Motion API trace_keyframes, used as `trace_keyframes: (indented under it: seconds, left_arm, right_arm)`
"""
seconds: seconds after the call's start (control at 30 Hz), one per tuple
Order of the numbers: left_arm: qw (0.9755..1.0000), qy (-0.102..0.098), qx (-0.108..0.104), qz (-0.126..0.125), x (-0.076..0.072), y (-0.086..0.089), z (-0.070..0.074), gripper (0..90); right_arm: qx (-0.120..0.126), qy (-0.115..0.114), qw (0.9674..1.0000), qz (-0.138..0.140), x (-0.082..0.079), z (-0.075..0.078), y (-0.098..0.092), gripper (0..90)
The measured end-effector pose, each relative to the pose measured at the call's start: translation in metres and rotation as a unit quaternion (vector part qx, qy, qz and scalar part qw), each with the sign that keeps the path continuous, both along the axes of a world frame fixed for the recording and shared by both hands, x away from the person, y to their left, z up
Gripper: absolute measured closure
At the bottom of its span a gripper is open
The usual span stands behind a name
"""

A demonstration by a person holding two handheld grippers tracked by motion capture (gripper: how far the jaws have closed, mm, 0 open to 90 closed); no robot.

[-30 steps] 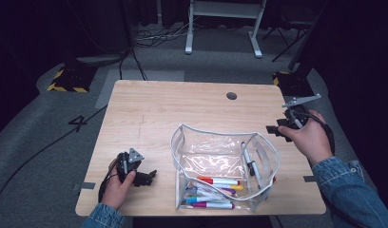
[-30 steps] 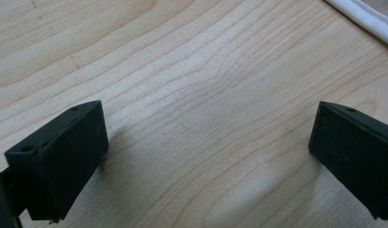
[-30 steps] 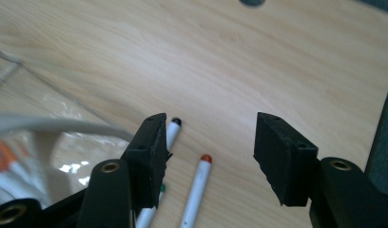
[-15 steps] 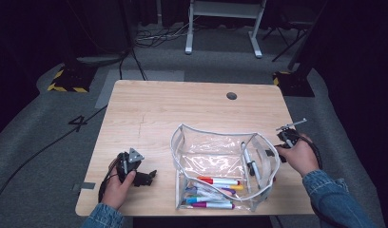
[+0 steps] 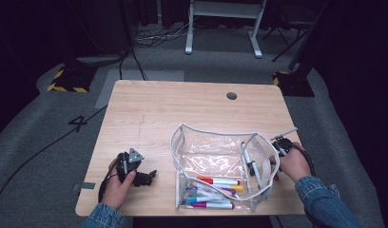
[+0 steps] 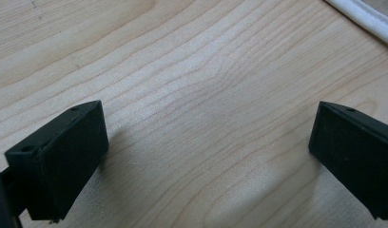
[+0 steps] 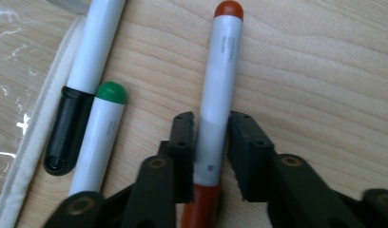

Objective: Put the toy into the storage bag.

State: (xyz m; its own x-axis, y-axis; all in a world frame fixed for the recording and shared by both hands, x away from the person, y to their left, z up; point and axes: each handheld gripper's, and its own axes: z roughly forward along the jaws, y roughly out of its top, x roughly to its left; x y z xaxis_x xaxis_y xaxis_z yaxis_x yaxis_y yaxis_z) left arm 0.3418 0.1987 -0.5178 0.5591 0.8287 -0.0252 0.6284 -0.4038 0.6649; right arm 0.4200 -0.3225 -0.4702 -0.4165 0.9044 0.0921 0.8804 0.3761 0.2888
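Here the right gripper [image 7: 211,156], its jaws just closing, pinches the red-capped marker [image 7: 219,80] lying on the table [image 5: 182,109] just right of the clear pouch [image 5: 220,161], beside a green-capped marker [image 7: 101,133], while the left gripper [image 6: 206,156] rests spread wide, holding nothing.

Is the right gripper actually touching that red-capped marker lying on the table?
Touching. In the right gripper view, the right gripper, whose jaws have just been closing, has both pads against the red-capped marker barrel, no gap showing either side.

Right tool [image 7: 212,156] has dropped, jaws closing around the red marker [image 7: 219,90].
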Motion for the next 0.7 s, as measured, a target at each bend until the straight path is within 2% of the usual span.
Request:
trace_keyframes:
  seconds: [0.03,0.13,0.27,0.43,0.7]
  left_arm:
    - [1.0,0.0,0.0,0.0,0.0,0.0,0.0,0.0]
    - [1.0,0.0,0.0,0.0,0.0,0.0,0.0,0.0]
    - [1.0,0.0,0.0,0.0,0.0,0.0,0.0,0.0]
    - [1.0,0.0,-0.001,0.0,0.0,0.0,0.0,0.0]
    - [1.0,0.0,0.0,0.0,0.0,0.0,0.0,0.0]
  right_arm:
    - [-0.002,0.0,1.0,-0.001,0.0,0.0,0.0,76.5]
    - [-0.011,0.002,0.9999,-0.001,0.0,0.001,0.0,76.8]
    - [-0.004,-0.001,1.0,-0.002,0.0,0.008,-0.002,76.8]
    - [0.001,-0.021,0.9998,0.002,0.0,0.033,-0.006,76.8]
    - [0.003,-0.062,0.9975,0.033,-0.005,0.081,-0.004,76.9]
